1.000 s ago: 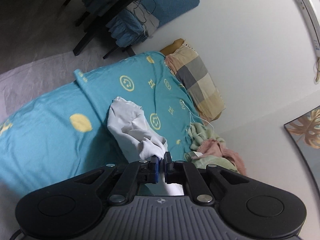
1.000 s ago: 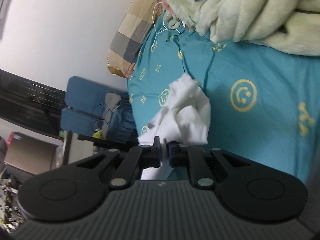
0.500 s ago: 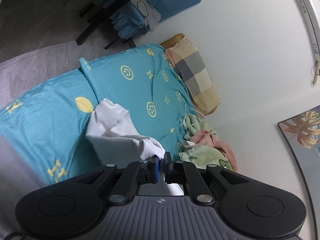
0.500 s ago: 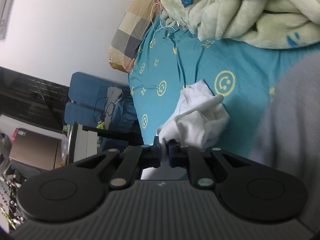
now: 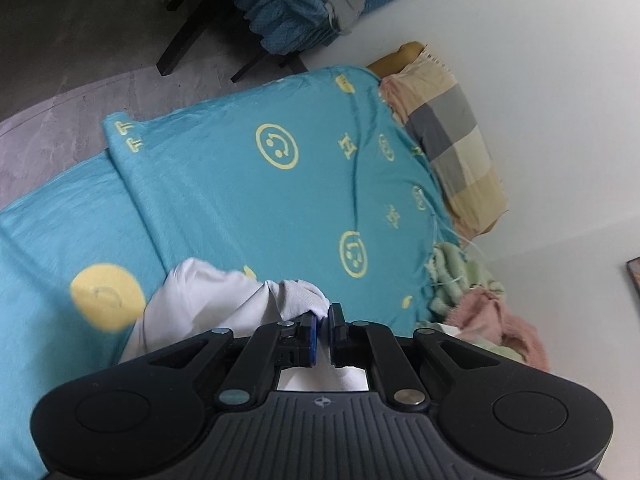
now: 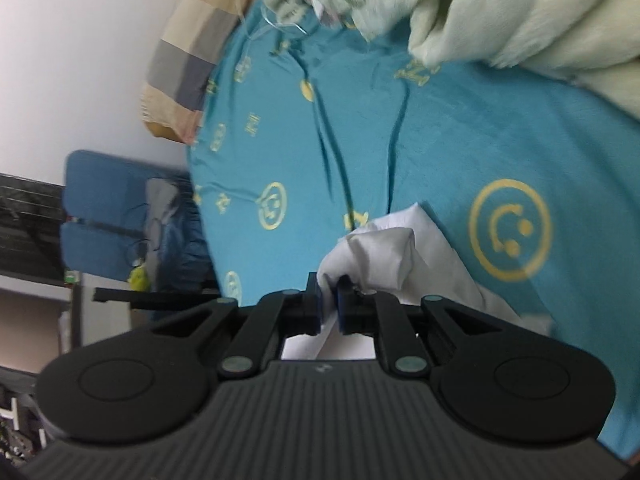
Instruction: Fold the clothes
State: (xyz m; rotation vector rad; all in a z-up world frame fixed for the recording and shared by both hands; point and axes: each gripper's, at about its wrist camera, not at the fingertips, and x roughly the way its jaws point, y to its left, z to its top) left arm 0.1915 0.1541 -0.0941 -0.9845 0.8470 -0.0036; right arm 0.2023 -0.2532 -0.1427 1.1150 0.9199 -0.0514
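A white garment [image 5: 208, 304] lies bunched on the teal bed sheet [image 5: 248, 200] with yellow smiley prints. My left gripper [image 5: 325, 318] is shut on a bunched edge of the garment, which trails left and under the gripper. In the right wrist view the same white garment [image 6: 392, 256] hangs from my right gripper [image 6: 329, 294], which is shut on another bunched edge just above the sheet [image 6: 440, 140]. The rest of the garment is hidden under both gripper bodies.
A checked pillow [image 5: 452, 140] lies at the head of the bed against the white wall. A pale green blanket [image 6: 500, 12] and a pink cloth [image 5: 492, 320] are piled at the far side. A blue chair [image 5: 304, 12] stands on the grey floor beside the bed.
Both grippers have moved lower and closer to the sheet with the garment still held. The garment now shows smaller and more gathered in front of each gripper.
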